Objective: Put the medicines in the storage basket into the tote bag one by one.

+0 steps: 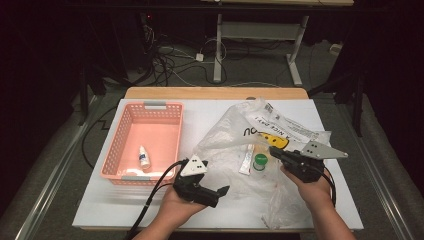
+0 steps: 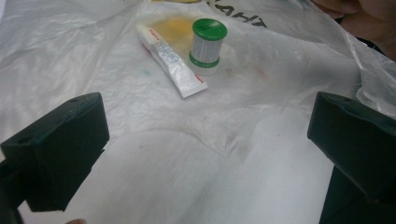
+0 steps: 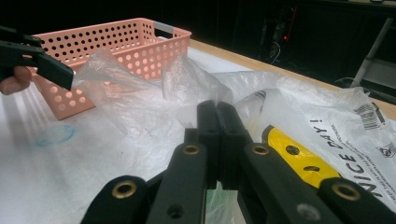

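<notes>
High view, from the left: a pink basket (image 1: 145, 140) sits on the white tabletop (image 1: 100, 200) with a small dropper bottle (image 1: 144, 157) lying inside it. Just right of the basket, the left claw (image 1: 212, 191) hovers near the front edge with its jaws spread wide and nothing between them; it points toward the clear plastic bag (image 1: 260, 135) that sprawls across the middle and right of the tabletop. Inside the bag lie a white tube (image 1: 246, 159) and, touching it on the right, a small green-capped jar (image 1: 260, 162). Farther right, the right claw (image 1: 274, 151) is closed, pinching the bag's film beside the jar and holding the bag in place.

In the left gripper view the tube (image 2: 170, 60) and jar (image 2: 208, 39) sit ahead of the open jaws, covered by wrinkled film.

The bag looks thin, light and slippery, so it will likely crumple and slide rather than hold any shape. The tube seems soft and light; a pinch across its flat middle should hold, though a hard squeeze could deform it. The jar appears rigid and round, and it stands upright, so it may tip or skid if nudged; gripping across its sides below the cap looks the safer hold. Either way the film has to be cleared or reached under first.
</notes>
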{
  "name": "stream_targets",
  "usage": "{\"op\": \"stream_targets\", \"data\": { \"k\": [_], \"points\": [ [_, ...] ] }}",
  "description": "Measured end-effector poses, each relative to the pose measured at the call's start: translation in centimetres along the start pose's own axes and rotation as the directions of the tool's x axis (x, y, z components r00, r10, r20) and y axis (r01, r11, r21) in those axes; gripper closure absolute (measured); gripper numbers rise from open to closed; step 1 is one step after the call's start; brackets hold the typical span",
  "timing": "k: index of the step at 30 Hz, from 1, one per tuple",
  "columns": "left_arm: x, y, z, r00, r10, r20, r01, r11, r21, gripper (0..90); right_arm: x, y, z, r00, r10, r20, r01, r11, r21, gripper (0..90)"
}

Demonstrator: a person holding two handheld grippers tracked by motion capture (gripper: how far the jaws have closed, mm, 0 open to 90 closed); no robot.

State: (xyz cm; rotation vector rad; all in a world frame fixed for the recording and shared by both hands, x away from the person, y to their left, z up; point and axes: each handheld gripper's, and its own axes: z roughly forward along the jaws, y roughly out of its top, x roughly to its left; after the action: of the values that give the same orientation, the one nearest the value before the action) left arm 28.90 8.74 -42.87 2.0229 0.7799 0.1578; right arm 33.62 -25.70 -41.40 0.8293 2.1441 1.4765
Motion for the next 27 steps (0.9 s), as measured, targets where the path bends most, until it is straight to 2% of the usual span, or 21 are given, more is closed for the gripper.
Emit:
{"op": "stream_targets", "data": {
  "k": [2,6,10,17,21,27],
  "points": [
    [0.4,-0.3,-0.7,0.9999,-0.004,-0.015,0.004,1.0000,0.006,0.0,0.0,0.0,-0.1,1.0000,-0.004,-0.001,0.004,1.000,-0.004,90.0],
    [1.4,-0.7,-2.0,0.9981,-0.046,-0.040,0.045,0.9987,-0.024,0.0,-0.1,0.0,-0.3,1.0000,0.003,-0.003,-0.003,1.000,-0.008,90.0],
    [2.4,-1.0,-3.0,0.9957,-0.052,-0.076,0.051,0.9984,-0.024,0.0,-0.2,0.0,-0.3,1.0000,0.003,-0.002,-0.003,1.000,-0.008,90.0],
    [4.3,-1.5,-4.4,0.9849,-0.084,-0.151,0.079,0.9962,-0.035,0.0,-0.2,0.0,-0.4,1.0000,0.003,-0.005,-0.003,1.000,-0.011,90.0],
    [5.4,-1.7,-5.7,0.9753,-0.109,-0.192,0.101,0.9936,-0.051,0.0,-0.2,0.1,-0.5,1.0000,-0.001,-0.006,0.001,1.000,-0.015,90.0],
    [7.4,-2.3,-7.9,0.9493,-0.152,-0.275,0.140,0.9882,-0.062,0.0,-0.2,0.0,-0.5,1.0000,0.001,-0.004,-0.002,1.000,-0.013,90.0]
  ]
}}
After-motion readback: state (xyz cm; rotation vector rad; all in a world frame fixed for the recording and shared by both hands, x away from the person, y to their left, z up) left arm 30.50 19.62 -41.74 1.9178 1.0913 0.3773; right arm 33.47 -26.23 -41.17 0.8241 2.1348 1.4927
